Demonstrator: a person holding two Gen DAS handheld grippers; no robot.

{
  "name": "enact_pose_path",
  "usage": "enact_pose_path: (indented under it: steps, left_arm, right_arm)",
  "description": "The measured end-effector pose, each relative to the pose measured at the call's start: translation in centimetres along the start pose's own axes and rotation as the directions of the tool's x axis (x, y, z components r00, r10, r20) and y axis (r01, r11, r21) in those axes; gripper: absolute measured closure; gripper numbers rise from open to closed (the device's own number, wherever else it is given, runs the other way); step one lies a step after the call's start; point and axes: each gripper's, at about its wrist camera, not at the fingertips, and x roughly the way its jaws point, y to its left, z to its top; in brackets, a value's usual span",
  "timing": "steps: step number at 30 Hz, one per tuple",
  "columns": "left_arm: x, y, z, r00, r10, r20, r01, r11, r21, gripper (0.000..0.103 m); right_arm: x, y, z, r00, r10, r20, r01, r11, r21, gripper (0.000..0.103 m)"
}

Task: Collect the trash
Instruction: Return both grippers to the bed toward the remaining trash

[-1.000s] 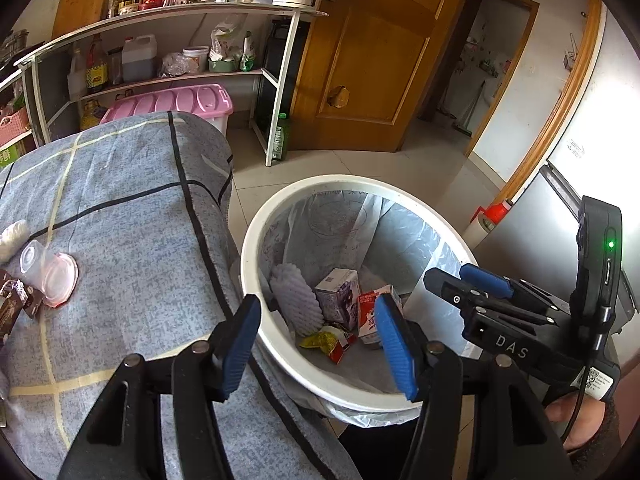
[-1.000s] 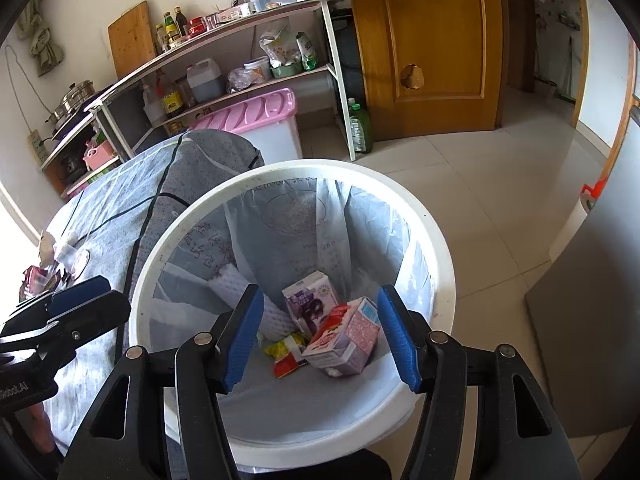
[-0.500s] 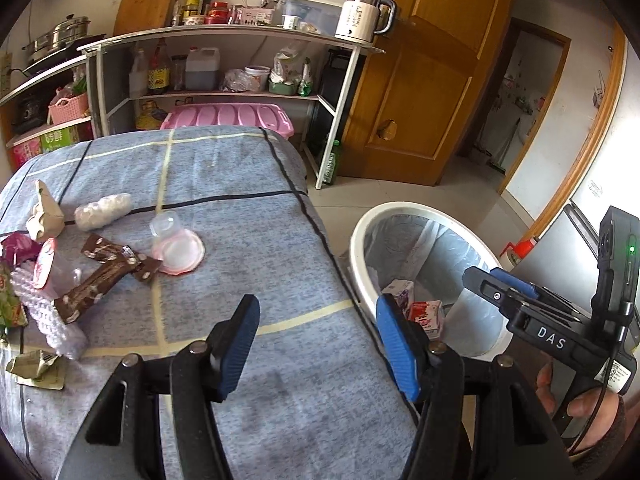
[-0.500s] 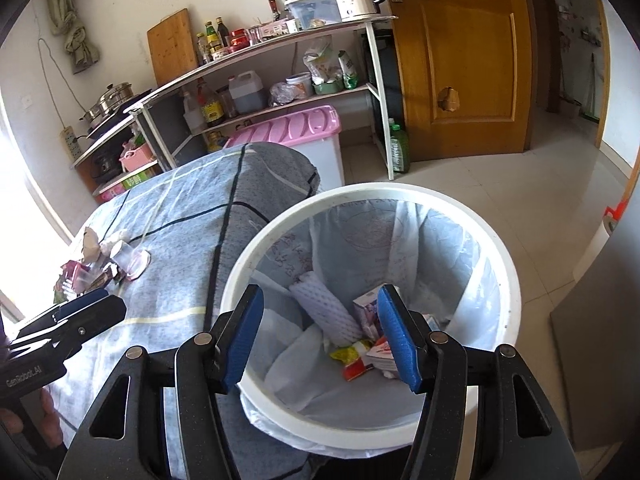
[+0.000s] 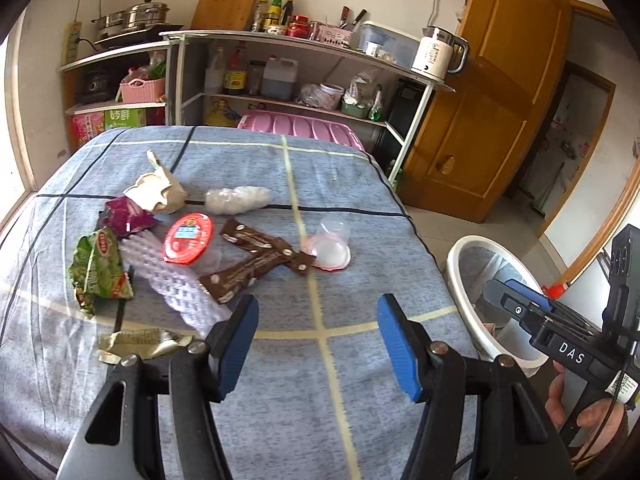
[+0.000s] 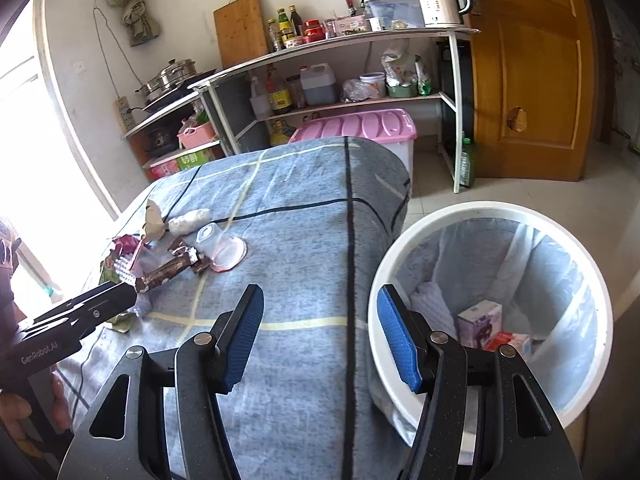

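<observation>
Both grippers are empty, jaws spread wide: the left gripper [image 5: 318, 340] hangs over the blue cloth [image 5: 360, 400], facing the litter; the right gripper [image 6: 320, 338] sits between table edge and bin [image 6: 490, 210]. The trash lies in a loose overlapping heap: brown wrappers [image 5: 256, 258], a clear cup [image 5: 330, 240], a red-lidded tub [image 5: 188, 238], a green packet [image 5: 100, 268]. Likely risks: a pinch on the flat wrappers snags the cloth, drags neighbours, or crushes and skids the thin cup; anything light could miss the bin.
</observation>
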Motion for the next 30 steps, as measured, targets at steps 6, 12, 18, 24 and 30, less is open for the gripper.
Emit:
enact_pose_path:
  steps: [6, 12, 18, 24, 30]
  left_arm:
    - [-0.8, 4.4, 0.0, 0.998, 0.058, 0.015, -0.057, 0.997, -0.059, 0.039]
    - [-1.3, 8.7, 0.1, 0.993, 0.116, 0.019, -0.112, 0.986, -0.121, 0.037]
    - [-1.3, 12.4, 0.2, 0.987, 0.159, 0.007, -0.156, 0.976, -0.153, 0.036]
    - [-0.2, 14.9, 0.5, 0.984, 0.176, -0.023, -0.177, 0.97, -0.167, 0.035]
    - [0.9, 16.3, 0.9, 0.986, 0.165, -0.037, -0.169, 0.968, -0.187, 0.034]
  right_arm:
    - [2.1, 3.4, 0.5, 0.999, 0.037, -0.02, -0.038, 0.998, -0.056, 0.043]
    - [4.8, 6.5, 1.4, 0.998, 0.041, -0.048, -0.046, 0.992, -0.116, 0.043]
    - [8.0, 8.8, 2.0, 0.996, 0.05, -0.073, -0.062, 0.984, -0.168, 0.043]
    - [10.7, 10.2, 2.4, 0.996, 0.013, -0.088, -0.033, 0.974, -0.223, 0.043]
    - [12.5, 10.3, 3.0, 0.994, 0.02, -0.107, -0.041, 0.978, -0.203, 0.043]
